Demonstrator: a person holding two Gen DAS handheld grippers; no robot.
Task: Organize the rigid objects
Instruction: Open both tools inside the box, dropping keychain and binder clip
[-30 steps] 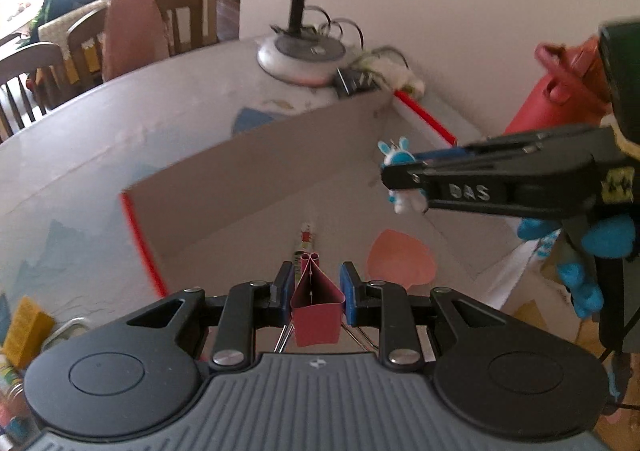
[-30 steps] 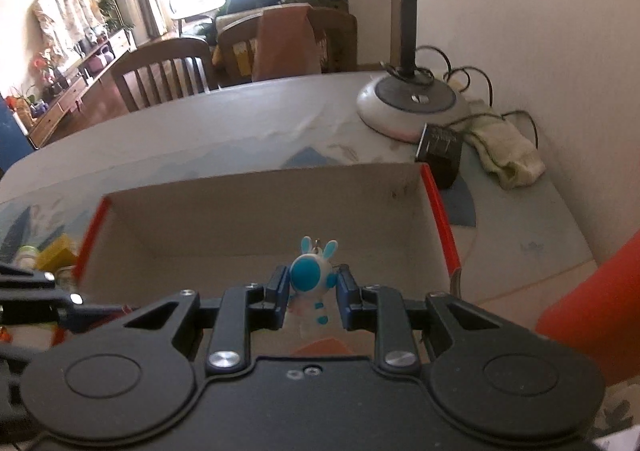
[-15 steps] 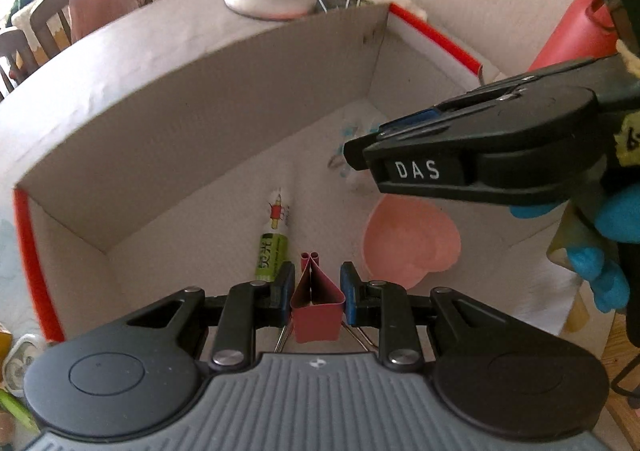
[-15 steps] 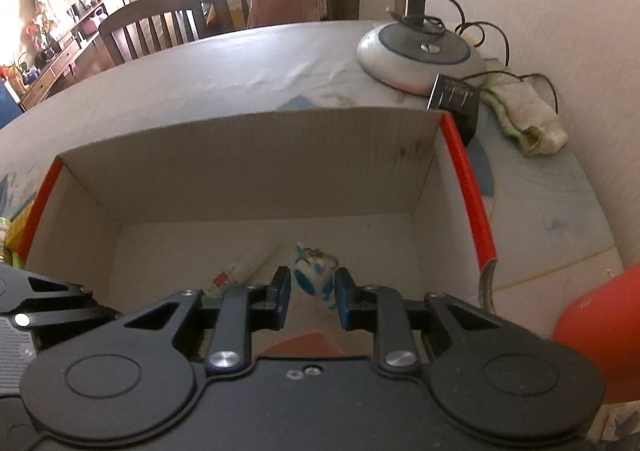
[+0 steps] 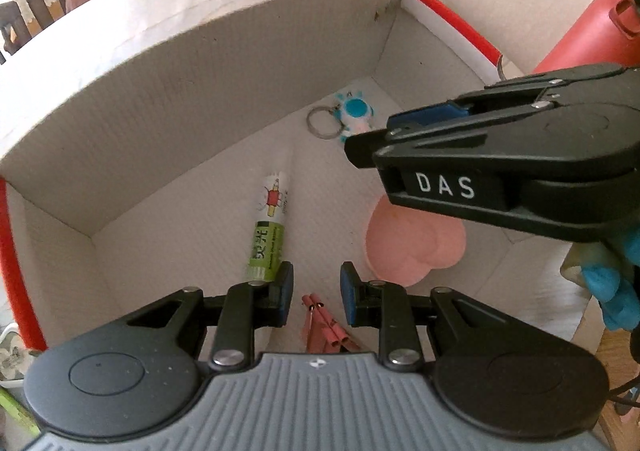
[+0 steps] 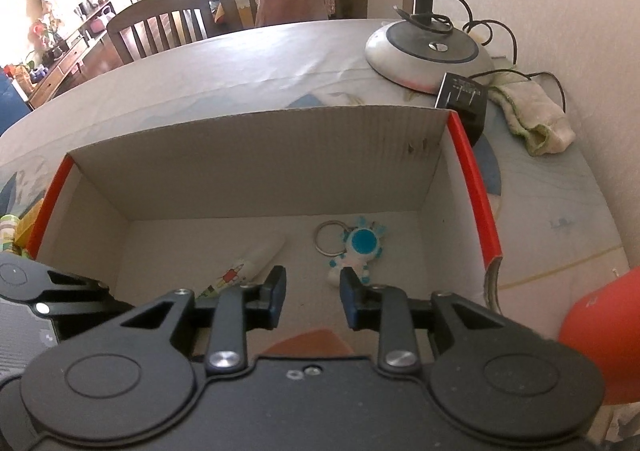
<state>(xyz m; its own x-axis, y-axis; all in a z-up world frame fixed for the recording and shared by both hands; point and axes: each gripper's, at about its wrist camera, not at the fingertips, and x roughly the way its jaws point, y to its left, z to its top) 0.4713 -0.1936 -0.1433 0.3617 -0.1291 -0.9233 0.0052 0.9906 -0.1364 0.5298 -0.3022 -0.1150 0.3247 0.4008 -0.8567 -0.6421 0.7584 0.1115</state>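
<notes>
An open cardboard box (image 5: 200, 99) with red edges holds the sorted items. My left gripper (image 5: 316, 293) hangs low inside it, jaws a little apart. A red binder clip (image 5: 324, 325) lies tilted beneath the gap, with neither pad pressing it. My right gripper (image 6: 313, 297) also points down into the box (image 6: 260, 155). Its jaws are opening and nothing is between them. Just beyond its fingertips, a blue and white rabbit keychain (image 6: 362, 245) lies on the box floor by the far wall. A green and white tube (image 5: 270, 227) and a pink heart (image 5: 416, 243) lie there too.
Behind the box stand a lamp base (image 6: 428, 51), a black adapter (image 6: 462, 99) and a crumpled cloth (image 6: 532, 119). A red bottle (image 5: 580, 35) stands at the right of the box. A blue-gloved hand (image 5: 612, 291) holds the right gripper. Wooden chairs (image 6: 160, 27) line the table's far side.
Both grippers sank into the box. The keychain left the right gripper's pads and now lies on the floor. The red clip no longer stands upright between the left pads; it sits lower and tilted.
</notes>
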